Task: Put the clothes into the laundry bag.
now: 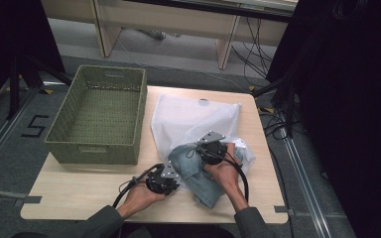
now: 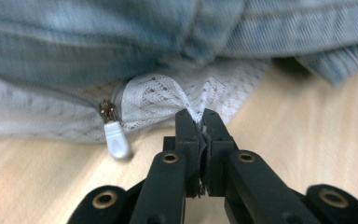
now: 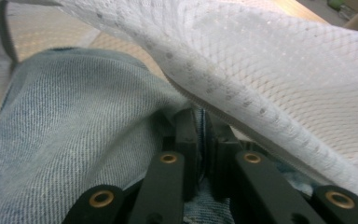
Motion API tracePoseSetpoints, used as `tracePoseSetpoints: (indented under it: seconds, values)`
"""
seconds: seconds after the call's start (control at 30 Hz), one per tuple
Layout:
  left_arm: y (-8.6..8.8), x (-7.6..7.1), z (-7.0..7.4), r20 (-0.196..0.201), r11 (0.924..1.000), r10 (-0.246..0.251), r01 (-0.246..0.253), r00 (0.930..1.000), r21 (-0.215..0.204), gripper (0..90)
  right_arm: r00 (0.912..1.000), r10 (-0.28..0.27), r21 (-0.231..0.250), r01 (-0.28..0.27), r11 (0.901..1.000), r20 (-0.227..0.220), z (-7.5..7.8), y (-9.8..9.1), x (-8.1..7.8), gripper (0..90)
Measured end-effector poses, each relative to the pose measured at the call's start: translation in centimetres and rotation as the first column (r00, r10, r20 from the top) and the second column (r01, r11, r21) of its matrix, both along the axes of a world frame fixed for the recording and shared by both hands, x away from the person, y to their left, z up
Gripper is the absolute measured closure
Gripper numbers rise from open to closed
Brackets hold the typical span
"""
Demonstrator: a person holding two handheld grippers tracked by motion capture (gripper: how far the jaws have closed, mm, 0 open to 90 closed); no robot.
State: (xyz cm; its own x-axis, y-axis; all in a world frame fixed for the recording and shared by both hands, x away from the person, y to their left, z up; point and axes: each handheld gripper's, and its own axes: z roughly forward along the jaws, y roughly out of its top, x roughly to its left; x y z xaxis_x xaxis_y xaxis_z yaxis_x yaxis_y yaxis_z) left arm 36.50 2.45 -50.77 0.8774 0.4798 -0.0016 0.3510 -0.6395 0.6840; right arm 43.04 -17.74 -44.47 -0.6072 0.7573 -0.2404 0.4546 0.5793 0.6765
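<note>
A white mesh laundry bag (image 1: 188, 116) lies on the wooden table (image 1: 79, 183), with pale blue jeans (image 1: 193, 171) partly inside its near opening. My left gripper (image 1: 172, 177) is at the bag's near left corner. In the left gripper view it (image 2: 201, 116) is shut on a pinch of the bag's mesh edge (image 2: 158, 93), next to the white zipper pull (image 2: 115, 140), with the jeans (image 2: 121, 37) above. My right gripper (image 1: 206, 151) is at the bag's mouth. Its jaws (image 3: 203, 116) are shut on the denim (image 3: 74, 130) beneath the lifted mesh (image 3: 270, 70).
A green woven basket (image 1: 99, 114) stands on the table's left half, close to the bag's left side. The table's front edge runs just below both hands. Cables and dark stands (image 1: 278, 99) sit on the floor to the right.
</note>
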Motion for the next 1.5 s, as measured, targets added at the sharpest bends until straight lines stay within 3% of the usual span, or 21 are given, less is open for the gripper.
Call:
tracePoseSetpoints:
  seconds: [0.2, 0.33, 0.37, 0.4, 0.43, 0.47, 0.5, 0.57, 0.63, 0.73, 0.77, 0.8, 0.87, 0.97, 1.0, 1.07, 1.1, 1.13, 1.23, 1.37, 1.5]
  values:
    - [0.9, -1.5, 0.3, 0.012, 0.9968, -0.057, 0.056, 0.9983, 0.056, 87.5, 0.9974, -0.053, 0.004, 0.052, 0.9986, 0.049, 1.1, -1.0, 1.3, 86.4]
    - [1.9, -1.6, 0.5, 0.007, 0.9939, -0.069, 0.068, 0.9976, 0.087, 87.4, 0.9842, -0.132, 0.030, 0.130, 0.9911, 0.117, 2.2, -1.7, 2.7, 86.4]
    - [2.1, -1.4, 0.5, 0.004, 0.9952, -0.065, 0.065, 0.9979, 0.073, 87.3, 0.9848, -0.134, 0.047, 0.130, 0.9904, 0.111, 2.1, -1.8, 2.9, 86.2]
    - [2.2, -1.4, 0.3, -0.016, 0.9978, -0.044, 0.045, 0.9989, 0.049, 87.3, 0.9913, -0.114, 0.053, 0.111, 0.9924, 0.065, 1.9, -1.9, 2.9, 85.5]
    - [2.4, -1.1, 0.5, -0.011, 0.9940, -0.071, 0.072, 0.9974, 0.082, 87.2, 0.9932, -0.103, 0.062, 0.099, 0.9931, 0.055, 1.6, -1.8, 2.9, 84.8]
    - [2.2, -1.2, 0.4, -0.017, 0.9970, -0.052, 0.053, 0.9985, 0.057, 87.1, 0.9956, -0.086, 0.069, 0.083, 0.9942, 0.039, 1.2, -1.5, 2.8, 83.2]
    - [2.2, -1.0, 0.5, -0.011, 0.9937, -0.078, 0.079, 0.9969, 0.080, 87.1, 0.9972, -0.067, 0.068, 0.064, 0.9956, 0.033, 0.9, -1.4, 2.7, 81.3]
    - [2.2, -0.8, 0.5, -0.024, 0.9951, -0.069, 0.071, 0.9973, 0.070, 86.9, 0.9989, -0.032, 0.071, 0.034, 0.9969, -0.036, 0.2, -0.8, 2.1, 75.6]
    - [2.3, -0.9, 0.5, -0.033, 0.9953, -0.066, 0.068, 0.9973, 0.069, 86.9, 0.9993, -0.027, 0.086, 0.029, 0.9959, -0.026, 0.2, -0.4, 1.2, 68.3]
    - [2.2, -0.9, 0.6, -0.036, 0.9942, -0.074, 0.076, 0.9966, 0.076, 86.7, 0.9987, -0.012, 0.141, 0.019, 0.9898, -0.049, 1.8, -0.8, -0.3, 52.9]
    - [2.1, -0.9, 0.6, -0.040, 0.9947, -0.069, 0.072, 0.9968, 0.073, 86.7, 0.9996, 0.017, 0.146, -0.013, 0.9892, -0.025, 2.2, -1.2, -0.6, 50.1]
    - [2.2, -0.8, 0.6, -0.039, 0.9944, -0.073, 0.076, 0.9966, 0.073, 86.7, 0.9976, 0.038, 0.175, -0.028, 0.9842, -0.058, 2.7, -1.4, -1.4, 48.4]
    - [2.2, -0.8, 0.6, -0.040, 0.9946, -0.071, 0.074, 0.9967, 0.073, 86.7, 0.9960, 0.058, 0.209, -0.043, 0.9771, -0.067, 3.4, -1.8, -2.9, 46.5]
    - [2.0, -0.9, 0.5, -0.047, 0.9977, -0.048, 0.050, 0.9977, 0.044, 86.7, 0.9911, 0.080, 0.203, -0.057, 0.9776, -0.107, 3.4, -1.9, -4.8, 44.7]
    - [2.2, -0.7, 0.6, -0.045, 0.9949, -0.068, 0.071, 0.9967, 0.072, 86.7, 0.9898, 0.082, 0.200, -0.057, 0.9781, -0.117, 3.3, -1.8, -5.1, 44.4]
    - [2.0, -0.9, 0.5, -0.047, 0.9982, -0.041, 0.043, 0.9981, 0.041, 86.6, 0.9852, 0.101, 0.198, -0.072, 0.9775, -0.139, 2.6, -1.5, -6.2, 42.7]
    - [2.1, -0.8, 0.7, -0.048, 0.9944, -0.067, 0.070, 0.9966, 0.079, 86.6, 0.9855, 0.105, 0.192, -0.078, 0.9783, -0.133, 2.3, -1.4, -6.5, 42.5]
    - [2.1, -0.7, 0.7, -0.045, 0.9940, -0.071, 0.074, 0.9965, 0.081, 86.6, 0.9824, 0.107, 0.180, -0.079, 0.9804, -0.153, 1.9, -1.2, -7.0, 42.3]
    - [2.1, -0.6, 0.7, -0.059, 0.9946, -0.065, 0.069, 0.9962, 0.078, 86.5, 0.9791, 0.141, 0.149, -0.119, 0.9817, -0.147, 1.0, -1.1, -7.7, 41.5]
    - [2.1, -0.6, 0.8, -0.048, 0.9928, -0.076, 0.080, 0.9959, 0.088, 86.4, 0.9770, 0.132, 0.146, -0.108, 0.9834, -0.168, 0.1, -1.1, -8.3, 40.4]
    - [2.1, -0.7, 0.8, -0.053, 0.9936, -0.071, 0.076, 0.9960, 0.084, 86.3, 0.9774, 0.128, 0.131, -0.107, 0.9856, -0.168, 0.5, -1.2, -8.7, 40.9]
